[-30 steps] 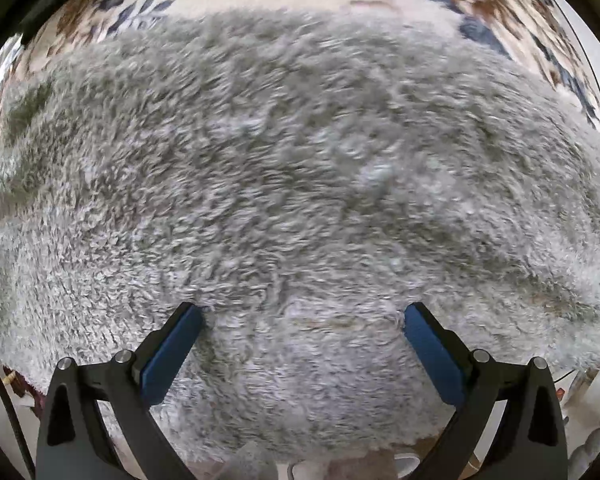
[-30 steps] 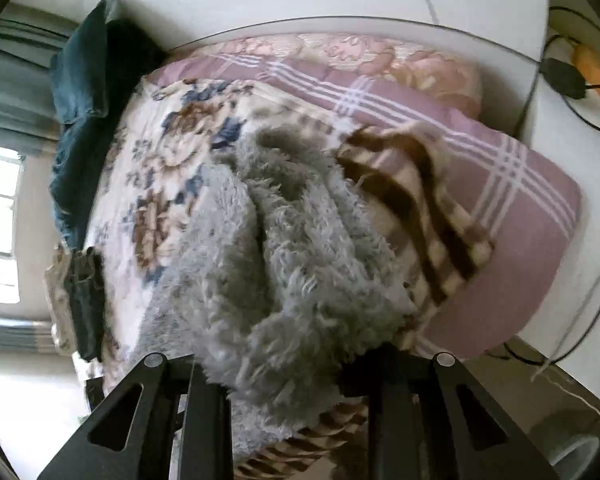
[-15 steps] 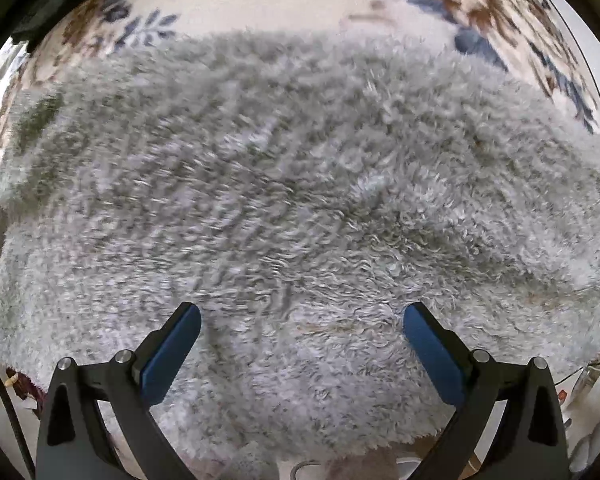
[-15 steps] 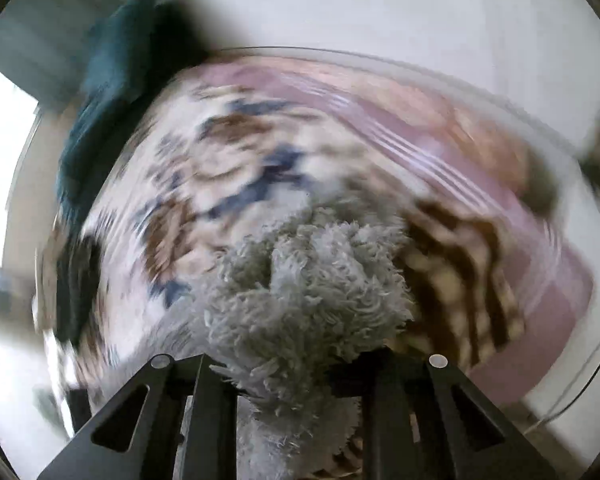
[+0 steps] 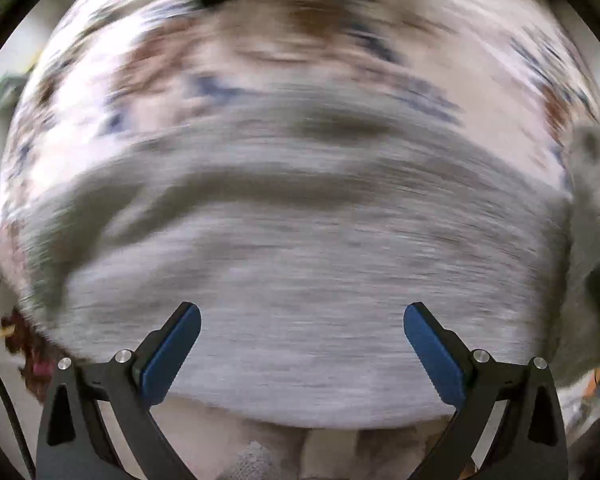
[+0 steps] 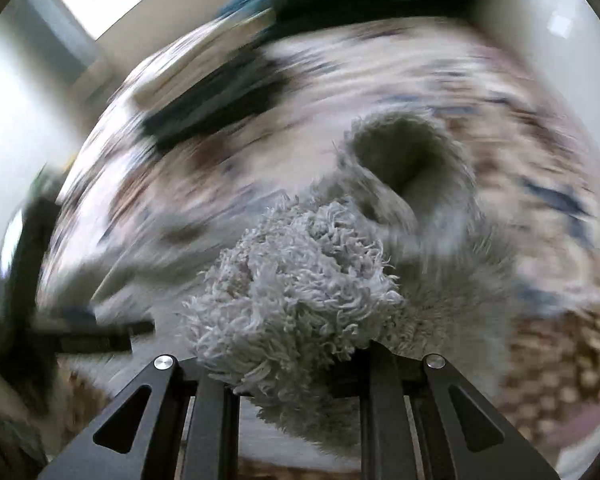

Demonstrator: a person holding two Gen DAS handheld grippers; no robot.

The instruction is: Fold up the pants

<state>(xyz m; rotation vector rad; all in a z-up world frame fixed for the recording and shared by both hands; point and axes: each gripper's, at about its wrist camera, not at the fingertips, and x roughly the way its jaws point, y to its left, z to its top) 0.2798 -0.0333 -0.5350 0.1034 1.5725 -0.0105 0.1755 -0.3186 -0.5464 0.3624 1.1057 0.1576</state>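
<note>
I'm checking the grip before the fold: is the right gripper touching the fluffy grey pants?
Touching. The right wrist view shows a bunch of the fluffy grey pants pinched in the right gripper, the pile bulging out over both fingers with no gap.

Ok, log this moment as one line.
task: fold pants | left gripper: jaws open, empty, above grey fleece pants | right gripper: jaws shut on bunched pants | surface: floral blanket | view: motion-blurred

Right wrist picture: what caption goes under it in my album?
Right gripper clamps a bunch of fluffy grey pants above a flowery blanket.
</note>
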